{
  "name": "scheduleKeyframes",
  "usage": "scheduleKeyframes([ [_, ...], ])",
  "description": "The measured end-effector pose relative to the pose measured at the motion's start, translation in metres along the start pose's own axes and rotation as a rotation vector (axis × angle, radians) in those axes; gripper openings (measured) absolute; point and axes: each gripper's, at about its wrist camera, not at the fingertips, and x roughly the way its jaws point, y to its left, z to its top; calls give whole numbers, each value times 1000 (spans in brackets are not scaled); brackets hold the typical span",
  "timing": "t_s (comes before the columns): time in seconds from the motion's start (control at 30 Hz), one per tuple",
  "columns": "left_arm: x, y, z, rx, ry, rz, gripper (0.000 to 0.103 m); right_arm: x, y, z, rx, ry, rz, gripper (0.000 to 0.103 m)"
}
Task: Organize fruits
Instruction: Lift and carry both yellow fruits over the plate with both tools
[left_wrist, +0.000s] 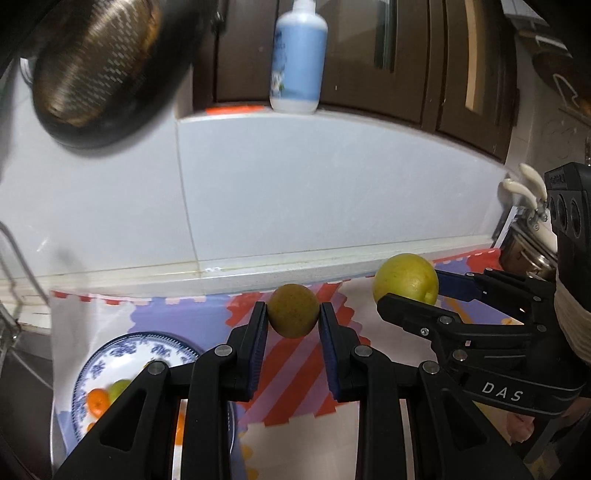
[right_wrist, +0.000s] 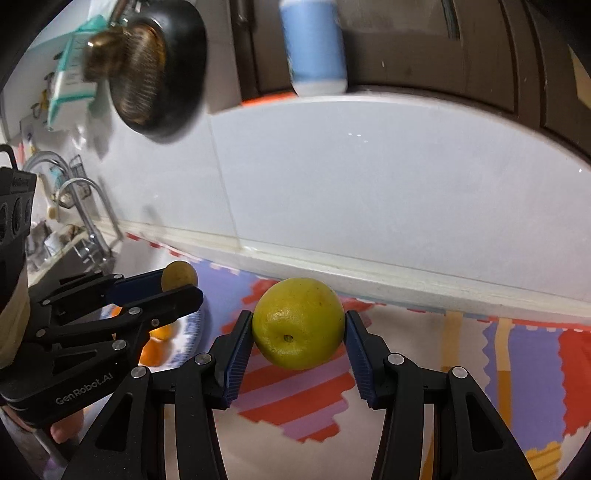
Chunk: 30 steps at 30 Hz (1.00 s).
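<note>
Above the plate (left_wrist: 110, 350), each hand-held gripper clamps fruit: left (left_wrist: 293, 314) a brownish pear (left_wrist: 293, 312), right (right_wrist: 299, 325) a yellow-green citrus (right_wrist: 299, 323); smooth skins might slip free.

The left gripper (left_wrist: 293, 314) is pinching a small brownish-green fruit (left_wrist: 293, 311) between its blue-padded fingers (left_wrist: 258, 343), carrying it clear of the bench. The right gripper (right_wrist: 299, 325) is clamping a larger yellow-green fruit (right_wrist: 298, 324) between its fingers (right_wrist: 236, 354), spread wider, with the fruit's dimpled end facing the camera. Both grippers are pointing toward the tiled wall. In the left wrist view the right gripper is sitting just beside the left, on its right, and angling inward toward it.
</note>
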Motion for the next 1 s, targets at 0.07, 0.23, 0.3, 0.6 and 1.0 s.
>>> scheduleKeyframes([
  [0.07, -14, 0, -2, -6, -10, 5, 28, -12, 9, 1, -6, -17, 4, 50],
  [0.23, -48, 4, -7, -18, -46, 25, 28, -35, 28, -1, -23, -46, 23, 50],
  [0.3, -60, 8, -10, -25, -59, 33, 28, -44, 37, -4, -31, -54, 34, 50],
  [0.6, -106, 33, -17, -40, -98, 68, 28, -53, 85, -5, -61, -78, 85, 50],
  [1.0, -126, 101, -21, -23, -103, 127, 28, -37, 146, 7, -80, -94, 82, 50],
])
